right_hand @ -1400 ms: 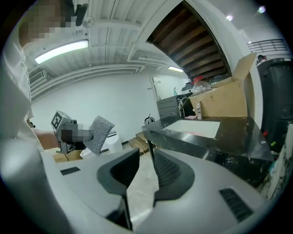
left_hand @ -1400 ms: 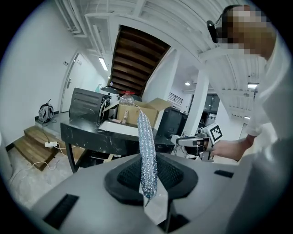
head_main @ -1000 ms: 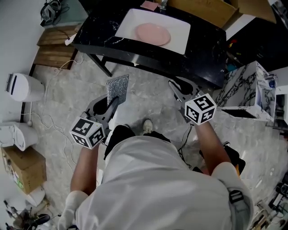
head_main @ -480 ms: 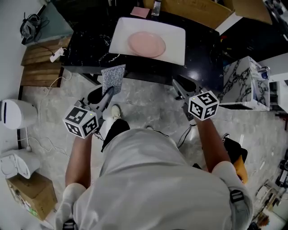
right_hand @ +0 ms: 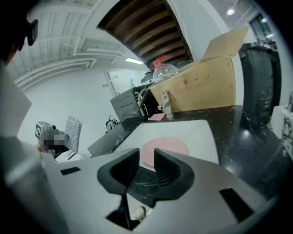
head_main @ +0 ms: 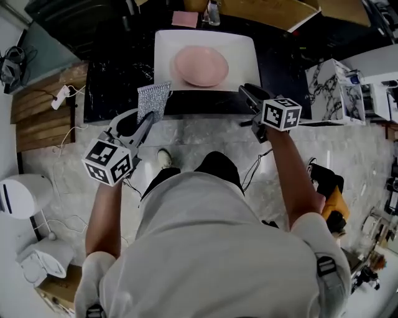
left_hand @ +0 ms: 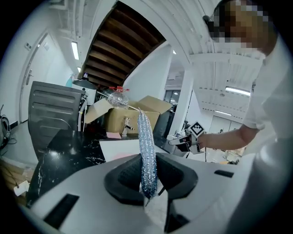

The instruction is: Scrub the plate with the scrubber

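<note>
A pink plate (head_main: pixel 200 66) lies in a white rectangular sink (head_main: pixel 245 51) set in a black counter (head_main: pixel 112 74). My left gripper (head_main: pixel 147 122) is shut on a silver mesh scrubber (head_main: pixel 153 99), held upright at the counter's near edge, left of the sink. In the left gripper view the scrubber (left_hand: pixel 146 146) stands edge-on between the jaws. My right gripper (head_main: pixel 248 93) hovers at the sink's near right corner, its jaws a narrow gap apart with nothing between them. In the right gripper view the plate (right_hand: pixel 170 147) shows just beyond the right gripper (right_hand: pixel 146 167).
A cardboard box (head_main: pixel 267 9), a small pink pad (head_main: pixel 185 18) and a tap (head_main: pixel 211 12) stand behind the sink. A marble-patterned cabinet (head_main: pixel 333 84) is to the right. Wooden boards (head_main: pixel 37 118) and a white appliance (head_main: pixel 15 195) are on the floor at left.
The person has stepped up to the counter. Both grippers have moved forward, from over the floor to the counter's near edge, with the scrubber still held in the left one.
</note>
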`<state>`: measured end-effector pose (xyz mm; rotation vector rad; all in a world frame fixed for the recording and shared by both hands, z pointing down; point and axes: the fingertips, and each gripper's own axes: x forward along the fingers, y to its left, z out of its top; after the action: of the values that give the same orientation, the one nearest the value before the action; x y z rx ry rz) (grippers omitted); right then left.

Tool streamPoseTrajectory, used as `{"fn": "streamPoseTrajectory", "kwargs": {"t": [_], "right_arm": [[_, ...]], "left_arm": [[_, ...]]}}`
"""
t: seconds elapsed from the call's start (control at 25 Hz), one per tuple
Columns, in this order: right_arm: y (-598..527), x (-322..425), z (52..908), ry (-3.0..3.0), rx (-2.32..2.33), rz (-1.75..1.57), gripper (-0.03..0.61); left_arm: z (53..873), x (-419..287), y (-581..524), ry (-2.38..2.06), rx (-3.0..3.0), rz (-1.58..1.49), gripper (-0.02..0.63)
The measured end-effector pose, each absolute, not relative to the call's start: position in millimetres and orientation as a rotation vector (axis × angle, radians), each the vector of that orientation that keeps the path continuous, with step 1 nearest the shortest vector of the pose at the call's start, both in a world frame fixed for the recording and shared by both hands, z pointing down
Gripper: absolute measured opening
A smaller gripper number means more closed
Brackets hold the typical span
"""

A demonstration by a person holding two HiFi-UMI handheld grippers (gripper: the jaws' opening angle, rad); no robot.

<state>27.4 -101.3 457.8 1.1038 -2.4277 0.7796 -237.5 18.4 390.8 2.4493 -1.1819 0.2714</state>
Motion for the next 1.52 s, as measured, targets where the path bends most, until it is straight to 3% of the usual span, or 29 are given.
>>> {"fn": "streamPoseTrajectory", "kwargs": {"t": [0.52,1.32,1.4,1.44,1.52], "right_arm": [[-240,27,600,-2.037,1.033,1.157,0.095],[-270,24,714,-1.734,0.991,1.55,0.101],[-272,25,717,-1.714,1.003,1.567,0.076],[-272,26,718,-1.708,1.011,1.571,0.032],[-273,27,718,-1.707,1.032,1.603,0.026]], "left_arm": [[396,-216,-68,-1.204,2.431,0.285,0.074],[408,-195,-106,-1.32,2.308,0.362,0.074],[408,-197,-106,-1.333,2.299,0.362,0.074],[408,-198,-106,-1.339,2.296,0.361,0.074],[408,-200,-106,-1.349,2.291,0.357,0.074]]}}
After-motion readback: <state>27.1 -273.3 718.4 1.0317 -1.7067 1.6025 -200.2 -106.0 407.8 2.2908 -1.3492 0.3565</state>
